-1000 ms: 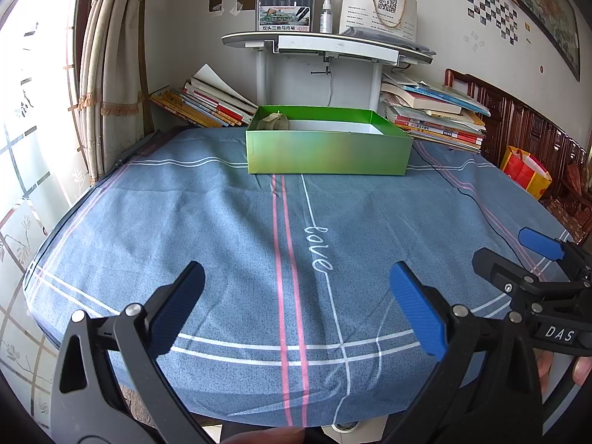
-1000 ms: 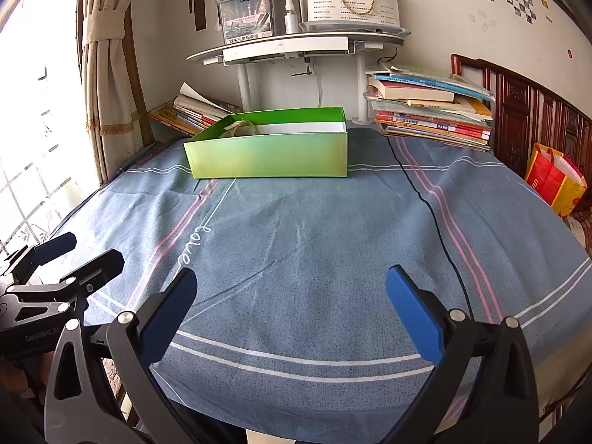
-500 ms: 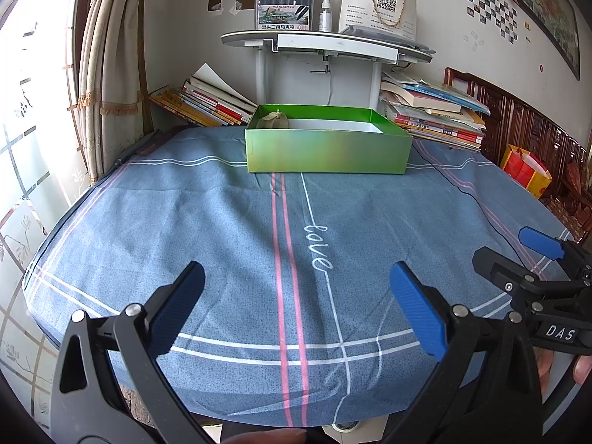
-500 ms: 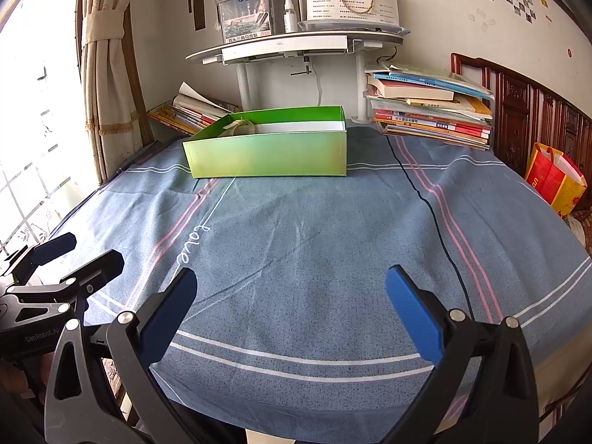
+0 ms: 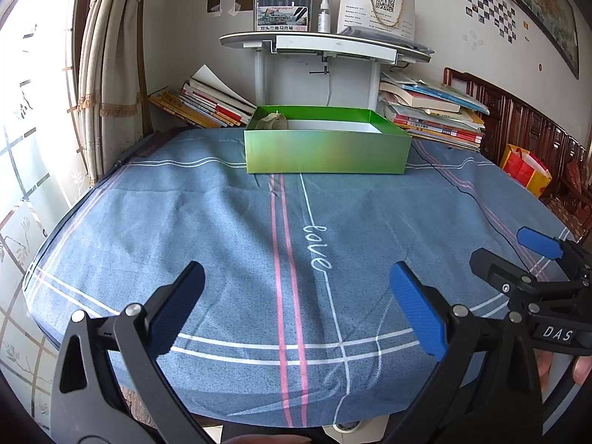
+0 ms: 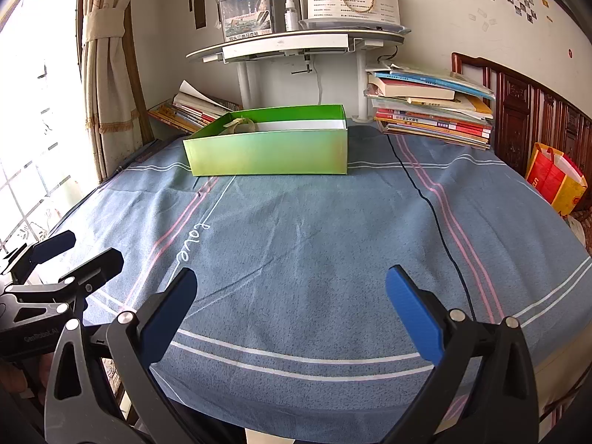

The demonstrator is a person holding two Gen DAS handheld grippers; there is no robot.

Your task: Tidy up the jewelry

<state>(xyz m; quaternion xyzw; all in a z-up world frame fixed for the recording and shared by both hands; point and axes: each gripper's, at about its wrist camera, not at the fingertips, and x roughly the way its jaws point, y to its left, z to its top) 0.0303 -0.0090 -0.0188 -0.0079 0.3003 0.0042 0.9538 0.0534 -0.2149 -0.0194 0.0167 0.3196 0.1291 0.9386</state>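
A green open box [image 5: 327,151] [image 6: 270,153] stands at the far side of the blue cloth-covered table [image 5: 222,229] [image 6: 333,229]. A pale beige piece of jewelry [image 5: 273,123] [image 6: 241,125] lies in the box's left end; the rest of its inside is hidden by the wall. My left gripper [image 5: 296,281] is open above the table's near edge, nothing between its fingers. My right gripper [image 6: 290,283] is open as well, also at the near edge, empty. Each gripper shows at the side of the other's view: the right gripper [image 5: 518,255], the left gripper [image 6: 85,255].
Stacks of books [image 5: 433,118] [image 6: 429,111] and slanted books [image 5: 199,103] lie behind the box under a white shelf stand [image 5: 325,44]. A thin black cable [image 6: 436,222] runs across the cloth on the right. A curtain [image 5: 107,74] hangs at left; a red-yellow bag [image 6: 555,181] sits at right.
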